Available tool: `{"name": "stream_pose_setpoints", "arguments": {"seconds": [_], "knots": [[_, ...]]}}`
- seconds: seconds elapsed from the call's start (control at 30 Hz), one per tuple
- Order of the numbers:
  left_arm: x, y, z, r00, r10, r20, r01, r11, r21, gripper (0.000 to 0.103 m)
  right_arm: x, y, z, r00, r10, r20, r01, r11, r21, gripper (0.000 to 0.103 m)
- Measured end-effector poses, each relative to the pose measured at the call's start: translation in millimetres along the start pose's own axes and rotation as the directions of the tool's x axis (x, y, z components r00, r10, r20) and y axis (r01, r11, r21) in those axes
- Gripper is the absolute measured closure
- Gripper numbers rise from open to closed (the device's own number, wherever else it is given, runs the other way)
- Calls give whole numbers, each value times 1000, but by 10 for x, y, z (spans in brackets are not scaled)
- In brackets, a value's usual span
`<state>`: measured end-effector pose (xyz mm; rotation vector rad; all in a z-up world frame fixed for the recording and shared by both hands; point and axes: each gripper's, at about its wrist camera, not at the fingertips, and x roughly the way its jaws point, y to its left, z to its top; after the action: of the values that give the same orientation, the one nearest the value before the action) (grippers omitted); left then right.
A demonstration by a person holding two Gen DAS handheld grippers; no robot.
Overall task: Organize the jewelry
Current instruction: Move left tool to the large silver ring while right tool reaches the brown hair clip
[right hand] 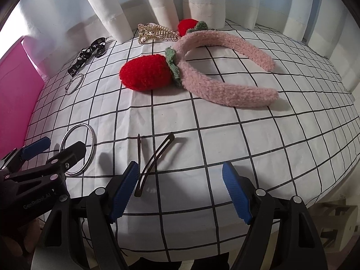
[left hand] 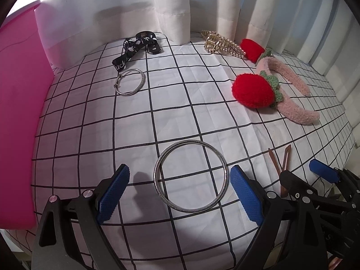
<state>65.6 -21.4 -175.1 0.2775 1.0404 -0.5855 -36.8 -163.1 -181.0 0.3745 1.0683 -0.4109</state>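
Left tongs (left hand: 180, 190) agape — bangle (left hand: 190, 176) between.

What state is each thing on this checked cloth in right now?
Left gripper: open, empty.
Right gripper: open, empty.
Large silver bangle: flat, ungripped.
Small silver bangle: flat.
Two brown hair clips: lying loose.
Strawberry headband: resting on its side.
Gold hair claw: lying closed.

Both views sit close above a table under a white cloth with a black grid (left hand: 180, 103), each tilted steeply down and facing pale curtains at the top. The left wrist view looks past its blue-padded gripper (left hand: 180, 191); the right wrist view looks past its own (right hand: 180, 189). Both share a large silver bangle (left hand: 190, 175) (right hand: 78, 149), lower centre in one, lower left in the other, and a pink fuzzy headband with red strawberries (left hand: 290, 112) (right hand: 225, 90).
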Motion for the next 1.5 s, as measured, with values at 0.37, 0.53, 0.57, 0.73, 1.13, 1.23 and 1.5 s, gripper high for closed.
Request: {"name": "stream_pose_setpoints", "arguments": {"seconds": [0.37,0.53,0.57,0.73,1.13,1.23,1.5], "knots": [[44,-91,-22,1000,-10,-9,10,1000,7,14,-9,-104,-2,999,-32,7,32,999,-3,30],[75,-77,-22,1000,-1,-11,1,1000,3,14,-13,-121,-5,1000,-30,6,30,1000,5,30],[77,-74,-20,1000,1,-10,-1,1000,7,14,-13,-115,-4,1000,-29,6,29,1000,4,30],[85,-68,-28,1000,15,0,-15,1000,22,14,-5,-51,-2,999,-35,11,35,999,-22,30],[119,-44,-62,999,43,32,-44,998,44,6,52,-8,33,999,-45,3,45,998,-50,30],[119,-45,-73,998,47,40,-48,998,42,6,80,-2,34,999,-51,0,51,997,-55,30],[110,-27,-113,994,52,93,-55,998,36,5,85,-5,24,999,-47,24,49,996,-74,30]]}}
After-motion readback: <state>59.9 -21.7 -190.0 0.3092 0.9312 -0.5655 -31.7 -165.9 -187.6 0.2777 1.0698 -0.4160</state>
